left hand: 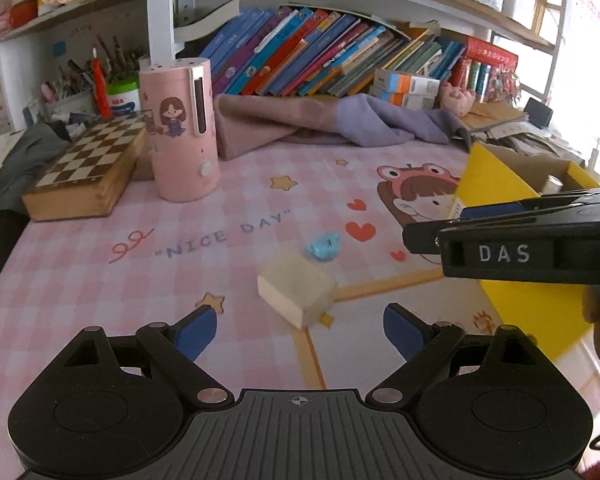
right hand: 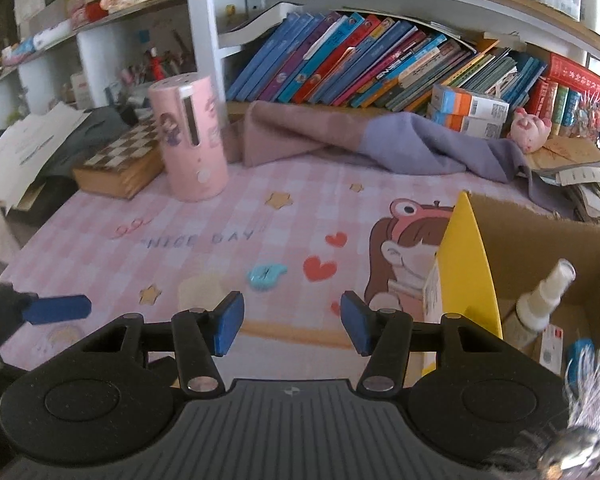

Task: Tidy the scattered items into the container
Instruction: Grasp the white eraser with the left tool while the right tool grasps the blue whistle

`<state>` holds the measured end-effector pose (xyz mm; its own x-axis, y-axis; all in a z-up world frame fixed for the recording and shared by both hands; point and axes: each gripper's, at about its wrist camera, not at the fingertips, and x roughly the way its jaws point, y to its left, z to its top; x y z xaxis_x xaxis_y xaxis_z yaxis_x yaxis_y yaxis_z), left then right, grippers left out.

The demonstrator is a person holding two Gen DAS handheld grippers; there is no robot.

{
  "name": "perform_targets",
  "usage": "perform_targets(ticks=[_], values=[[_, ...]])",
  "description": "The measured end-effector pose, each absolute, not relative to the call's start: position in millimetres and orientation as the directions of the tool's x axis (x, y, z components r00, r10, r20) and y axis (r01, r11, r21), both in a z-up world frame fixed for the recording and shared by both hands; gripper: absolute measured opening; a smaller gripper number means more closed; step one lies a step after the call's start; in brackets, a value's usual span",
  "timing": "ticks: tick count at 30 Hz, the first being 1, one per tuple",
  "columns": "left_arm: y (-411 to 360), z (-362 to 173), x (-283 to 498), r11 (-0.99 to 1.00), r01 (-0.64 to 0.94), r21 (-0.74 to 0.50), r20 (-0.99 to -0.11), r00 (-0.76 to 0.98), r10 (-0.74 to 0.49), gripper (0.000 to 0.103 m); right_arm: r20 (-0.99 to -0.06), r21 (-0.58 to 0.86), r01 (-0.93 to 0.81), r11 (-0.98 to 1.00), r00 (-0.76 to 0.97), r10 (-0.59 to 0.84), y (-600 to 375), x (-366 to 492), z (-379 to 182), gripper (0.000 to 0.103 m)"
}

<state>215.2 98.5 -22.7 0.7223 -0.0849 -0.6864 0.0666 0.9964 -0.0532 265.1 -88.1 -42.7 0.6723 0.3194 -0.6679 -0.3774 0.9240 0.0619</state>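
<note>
From my left wrist camera, my left gripper [left hand: 300,326] is spread wide with nothing between its blue pads [left hand: 198,330], and that is deliberate: the cream block [left hand: 294,290] lies on the pink mat [left hand: 100,280] just ahead of the gap, so I judge it to be the next thing I take, and the width leaves room for its flat sides. It looks soft-edged (a sponge or an eraser, I cannot tell which). Just beyond it, close but not clearly touching, sits the small light-blue clip [left hand: 322,246]. To the right stands the yellow box [left hand: 488,184], its near flap raised, open at the top; it is the container, placed close so the carry is short. My right gripper [left hand: 512,236] crosses in front of it, seen side-on, so this view does not tell me how its jaws stand.

From my right wrist camera, that gripper [right hand: 292,322] is plainly parted and empty, pointing over the mat beside the box. The yellow box [right hand: 468,280] is at its right, and inside I can see a white spray bottle [right hand: 544,300] lying tilted against the cardboard wall, with some small packets under it, so part of the tidying looks done. The light-blue clip [right hand: 266,276] lies ahead and slightly left of this gripper, which is why I would leave it to the right hand. The cream block [right hand: 200,290] is blurred here, near one blue pad of my left gripper [right hand: 58,309].
</note>
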Motion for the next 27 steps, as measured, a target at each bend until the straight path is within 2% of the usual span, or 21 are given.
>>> perform_targets(ticks=[9, 27], values=[[91.6, -43.1, 252.3, 0.996, 0.077, -0.047, -0.707, 0.702, -0.088, 0.092, -0.705, 0.096, -0.362, 0.927, 0.633, 0.32, -77.9, 298.7, -53.4, 0.052], [93.2, -64.4, 273.8, 0.995, 0.027, -0.095, -0.721, 0.688, -0.087, 0.089, -0.754, 0.093, -0.41, 0.908, 0.566, 0.333, -63.6, 325.9, -75.1, 0.052]])
